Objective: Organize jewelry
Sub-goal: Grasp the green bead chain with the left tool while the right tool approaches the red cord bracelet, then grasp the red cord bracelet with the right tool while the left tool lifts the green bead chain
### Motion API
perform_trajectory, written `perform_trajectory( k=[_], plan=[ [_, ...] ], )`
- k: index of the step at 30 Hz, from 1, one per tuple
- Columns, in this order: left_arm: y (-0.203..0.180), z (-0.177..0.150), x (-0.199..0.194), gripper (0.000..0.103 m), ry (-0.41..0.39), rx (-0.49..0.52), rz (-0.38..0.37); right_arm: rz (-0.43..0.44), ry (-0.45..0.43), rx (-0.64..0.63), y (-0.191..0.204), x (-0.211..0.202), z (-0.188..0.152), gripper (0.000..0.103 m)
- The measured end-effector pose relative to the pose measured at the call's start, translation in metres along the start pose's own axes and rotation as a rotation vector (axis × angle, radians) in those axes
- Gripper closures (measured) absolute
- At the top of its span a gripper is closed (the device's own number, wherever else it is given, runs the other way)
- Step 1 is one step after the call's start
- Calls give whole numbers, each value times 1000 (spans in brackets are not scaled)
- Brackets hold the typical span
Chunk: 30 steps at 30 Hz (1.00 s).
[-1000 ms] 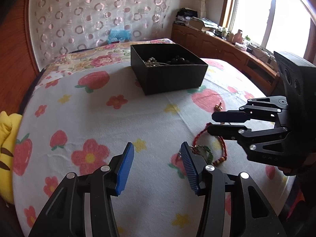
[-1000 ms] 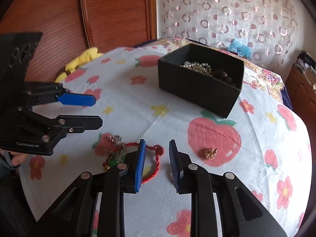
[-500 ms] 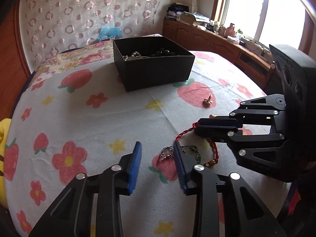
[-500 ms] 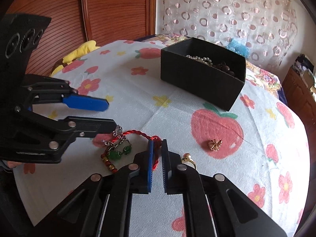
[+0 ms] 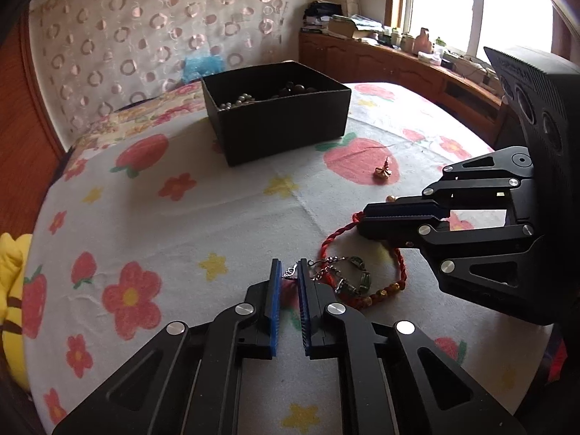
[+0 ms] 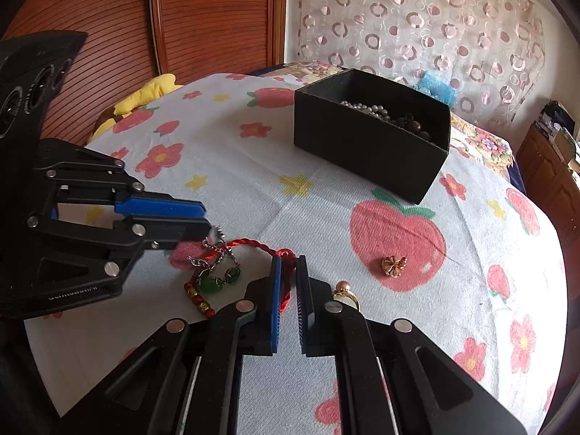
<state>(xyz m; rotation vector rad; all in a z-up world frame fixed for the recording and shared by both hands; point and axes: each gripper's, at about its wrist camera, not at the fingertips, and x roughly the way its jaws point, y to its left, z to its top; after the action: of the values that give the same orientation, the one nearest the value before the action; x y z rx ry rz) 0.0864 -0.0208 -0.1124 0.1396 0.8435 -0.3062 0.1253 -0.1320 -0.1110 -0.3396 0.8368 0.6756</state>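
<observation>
Only the right view catches the gold ring (image 6: 346,291). Left gripper (image 5: 288,272) pinches the silver chain (image 5: 319,266); right gripper (image 6: 288,266) clamps the twisted red cord (image 6: 253,243).

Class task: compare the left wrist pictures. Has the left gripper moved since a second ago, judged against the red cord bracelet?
Yes. The left gripper has moved toward the red cord bracelet, its tips now at the silver chain lying across it.

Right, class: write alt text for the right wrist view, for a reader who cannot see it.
The right gripper is shut on a red cord bracelet lying on a fruit-print cloth, while the left gripper pinches a silver chain beside it. A black box of beads stands behind.
</observation>
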Motion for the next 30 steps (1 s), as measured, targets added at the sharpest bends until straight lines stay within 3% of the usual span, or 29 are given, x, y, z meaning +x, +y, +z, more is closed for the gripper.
perform_trajectory(
  k=[10,20,30],
  plan=[
    [17,-12,-33,101,-46,-63,60,-4,-1,-3,2,1,0,94],
    [9,-4,-78,101,-170,-79,39,-1,-1,-1,1,1,0,94],
    [8,0,-103,101,-232,-86,38,-1,-1,-1,1,0,0,94]
  ],
)
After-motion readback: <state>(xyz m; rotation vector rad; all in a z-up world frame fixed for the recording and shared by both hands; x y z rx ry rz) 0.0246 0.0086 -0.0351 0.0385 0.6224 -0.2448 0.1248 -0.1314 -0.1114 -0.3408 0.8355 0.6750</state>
